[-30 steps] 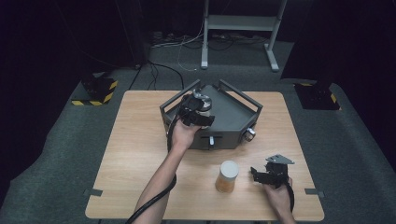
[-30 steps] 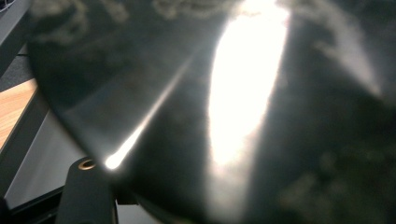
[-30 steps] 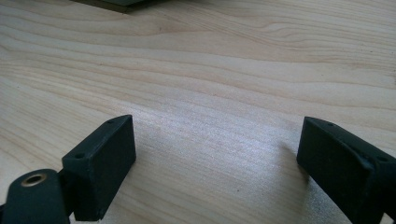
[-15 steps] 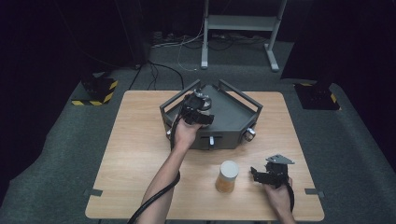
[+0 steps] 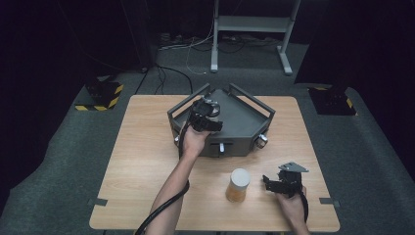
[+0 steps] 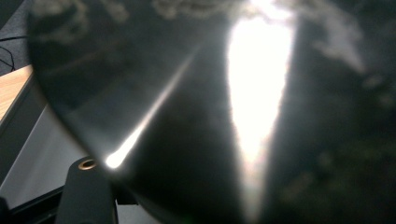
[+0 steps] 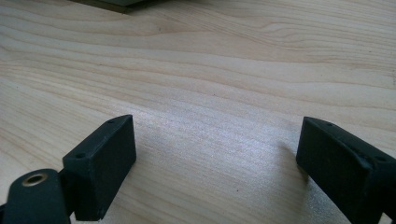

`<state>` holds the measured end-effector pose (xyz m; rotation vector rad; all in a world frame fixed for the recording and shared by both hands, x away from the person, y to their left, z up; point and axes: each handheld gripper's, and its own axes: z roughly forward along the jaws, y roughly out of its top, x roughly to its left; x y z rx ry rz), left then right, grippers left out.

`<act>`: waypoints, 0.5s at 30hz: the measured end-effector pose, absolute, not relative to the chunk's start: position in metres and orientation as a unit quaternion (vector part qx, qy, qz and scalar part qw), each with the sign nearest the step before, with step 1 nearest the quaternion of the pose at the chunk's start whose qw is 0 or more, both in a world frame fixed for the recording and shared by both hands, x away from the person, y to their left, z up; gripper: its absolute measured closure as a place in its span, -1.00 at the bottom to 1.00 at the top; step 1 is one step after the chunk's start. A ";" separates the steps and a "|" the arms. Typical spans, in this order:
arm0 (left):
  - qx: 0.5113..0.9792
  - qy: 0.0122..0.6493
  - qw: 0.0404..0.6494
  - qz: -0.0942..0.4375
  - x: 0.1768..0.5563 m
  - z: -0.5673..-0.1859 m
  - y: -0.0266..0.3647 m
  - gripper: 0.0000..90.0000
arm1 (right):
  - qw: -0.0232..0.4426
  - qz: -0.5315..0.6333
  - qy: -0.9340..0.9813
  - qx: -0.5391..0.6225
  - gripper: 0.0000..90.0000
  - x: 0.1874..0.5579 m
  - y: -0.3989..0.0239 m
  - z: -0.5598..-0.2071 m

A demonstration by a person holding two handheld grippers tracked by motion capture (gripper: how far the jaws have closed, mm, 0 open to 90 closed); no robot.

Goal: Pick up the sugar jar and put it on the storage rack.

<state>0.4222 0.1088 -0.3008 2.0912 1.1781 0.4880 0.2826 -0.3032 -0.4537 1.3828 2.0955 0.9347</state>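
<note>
Over the grey tray (image 5: 247,125), the left gripper (image 5: 204,117) clamps a dark glossy object (image 6: 187,116); it should lower gently. On the table (image 7: 233,70), the right gripper (image 7: 215,158) gapes empty beside the jar (image 5: 238,184).

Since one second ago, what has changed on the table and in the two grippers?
Almost nothing. The left gripper shifted very slightly over the grey tray, still shut on a dark round thing. The right gripper stayed open on the table, and the jar did not move.
</note>
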 end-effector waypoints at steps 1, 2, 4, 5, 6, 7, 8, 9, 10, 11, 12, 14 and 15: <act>0.804 0.452 0.338 0.189 0.422 -0.301 0.108 -0.30 | 0.229 0.339 0.761 0.502 -0.74 0.283 -0.303 -0.454; 0.804 0.451 0.338 0.191 0.422 -0.301 0.108 -0.30 | 0.230 0.339 0.761 0.502 -0.74 0.283 -0.303 -0.454; 0.804 0.451 0.338 0.191 0.421 -0.301 0.108 -0.30 | 0.230 0.339 0.761 0.502 -0.74 0.283 -0.303 -0.454; 0.803 0.451 0.339 0.191 0.421 -0.302 0.108 -0.30 | 0.230 0.339 0.761 0.503 -0.74 0.283 -0.303 -0.454; 0.803 0.451 0.339 0.192 0.421 -0.302 0.108 -0.30 | 0.230 0.339 0.761 0.503 -0.74 0.283 -0.303 -0.454; 0.803 0.450 0.339 0.192 0.421 -0.302 0.108 -0.30 | 0.230 0.339 0.761 0.503 -0.74 0.283 -0.303 -0.454; 0.804 0.447 0.339 0.196 0.419 -0.303 0.108 -0.30 | 0.230 0.339 0.761 0.502 -0.74 0.283 -0.303 -0.454; 0.805 0.446 0.338 0.197 0.419 -0.304 0.108 -0.30 | 0.230 0.339 0.761 0.503 -0.74 0.283 -0.303 -0.454; 0.805 0.446 0.338 0.197 0.419 -0.304 0.108 -0.30 | 0.230 0.339 0.761 0.502 -0.74 0.283 -0.303 -0.454; 0.805 0.445 0.337 0.199 0.417 -0.304 0.107 -0.30 | 0.230 0.339 0.761 0.502 -0.74 0.283 -0.303 -0.454; 0.805 0.445 0.337 0.199 0.417 -0.304 0.107 -0.30 | 0.230 0.339 0.761 0.502 -0.74 0.283 -0.303 -0.454; 0.804 0.446 0.341 0.198 0.417 -0.305 0.109 -0.30 | 0.230 0.339 0.762 0.502 -0.74 0.283 -0.303 -0.454; 0.804 0.445 0.341 0.198 0.417 -0.306 0.109 -0.30 | 0.230 0.339 0.762 0.502 -0.74 0.283 -0.303 -0.454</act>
